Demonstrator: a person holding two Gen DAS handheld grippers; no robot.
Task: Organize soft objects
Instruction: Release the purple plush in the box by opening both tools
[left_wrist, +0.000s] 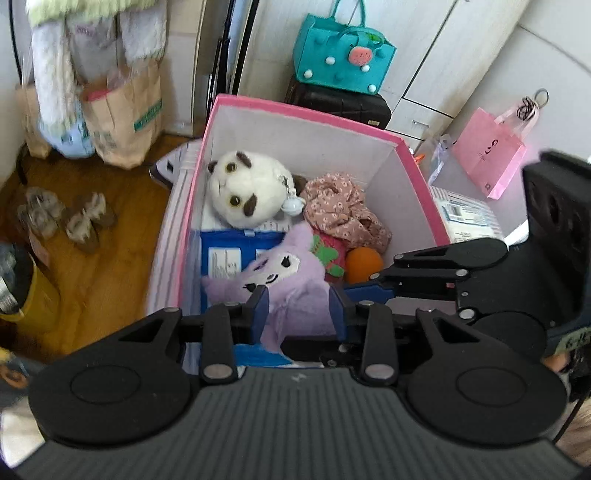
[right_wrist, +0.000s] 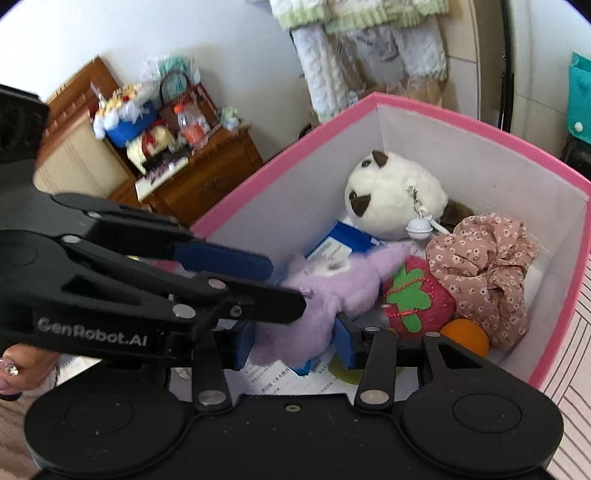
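Left wrist view: we see the left gripper (left_wrist: 298, 310) closed on the purple plush toy (left_wrist: 280, 280), its blue pads pressing the fur from both sides. Toy hangs over the open pink storage box (left_wrist: 306, 110), just above a blue packet (left_wrist: 229, 251). Right wrist view: right gripper (right_wrist: 295, 345) also clamps the same toy. White plush (right_wrist: 391, 199), floral fabric (right_wrist: 480, 266), strawberry toy (right_wrist: 413, 302) and orange ball (right_wrist: 467, 334) lie inside the box.
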